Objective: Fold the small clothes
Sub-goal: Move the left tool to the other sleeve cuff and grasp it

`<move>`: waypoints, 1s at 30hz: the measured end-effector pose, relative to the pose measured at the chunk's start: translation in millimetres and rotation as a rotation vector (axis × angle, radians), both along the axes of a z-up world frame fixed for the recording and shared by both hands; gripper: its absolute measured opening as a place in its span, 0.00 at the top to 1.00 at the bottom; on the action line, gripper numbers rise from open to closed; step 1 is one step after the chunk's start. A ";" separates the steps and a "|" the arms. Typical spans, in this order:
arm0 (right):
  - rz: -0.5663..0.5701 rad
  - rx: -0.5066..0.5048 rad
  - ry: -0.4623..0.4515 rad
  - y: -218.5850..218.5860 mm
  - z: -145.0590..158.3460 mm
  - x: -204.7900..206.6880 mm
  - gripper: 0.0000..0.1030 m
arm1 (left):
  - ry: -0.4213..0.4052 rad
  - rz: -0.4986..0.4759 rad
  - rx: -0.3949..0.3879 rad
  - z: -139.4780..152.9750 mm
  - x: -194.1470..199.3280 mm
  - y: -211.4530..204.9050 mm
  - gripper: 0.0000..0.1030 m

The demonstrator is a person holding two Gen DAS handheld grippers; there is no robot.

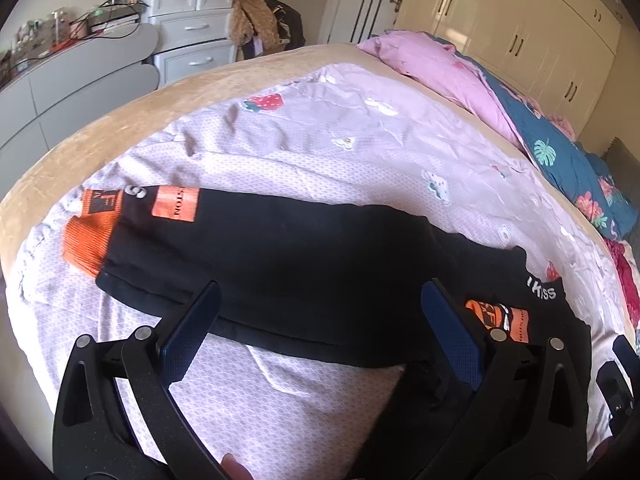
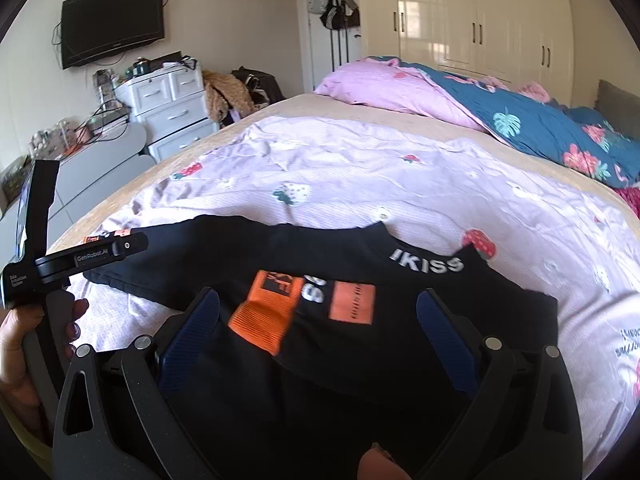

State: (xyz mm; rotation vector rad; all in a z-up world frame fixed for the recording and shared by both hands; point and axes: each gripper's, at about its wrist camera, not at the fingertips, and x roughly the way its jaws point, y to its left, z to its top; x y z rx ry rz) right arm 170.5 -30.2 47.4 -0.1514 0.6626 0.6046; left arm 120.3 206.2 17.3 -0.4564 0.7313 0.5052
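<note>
A small pair of black trousers (image 1: 288, 256) with orange cuffs and orange patches lies on the lilac strawberry-print sheet (image 1: 320, 148). One leg stretches left, its orange cuff (image 1: 88, 240) at the far end. In the right wrist view the other leg is folded back over the waist end, its orange cuff (image 2: 264, 320) lying near the white "IKISS" lettering (image 2: 426, 262). My left gripper (image 1: 320, 320) is open and empty, over the trousers' near edge. My right gripper (image 2: 318, 320) is open and empty, over the folded cuff. The left gripper's body (image 2: 60, 264) shows at the left of the right wrist view.
A pink and blue floral duvet (image 2: 480, 108) is heaped at the far right of the bed. The tan mattress edge (image 1: 120, 120) curves along the left. White drawers (image 2: 168, 108), a grey desk with clutter and a wardrobe (image 2: 480, 12) stand beyond.
</note>
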 end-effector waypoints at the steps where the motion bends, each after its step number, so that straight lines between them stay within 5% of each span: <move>1: 0.009 -0.002 -0.001 4.7 0.0 0.0 0.04 | -0.001 0.005 0.000 0.4 -1.0 1.7 0.09; 30: 0.197 -0.027 0.020 119.9 -3.2 -0.5 0.04 | 0.022 0.377 -0.080 -18.8 -57.9 108.1 0.09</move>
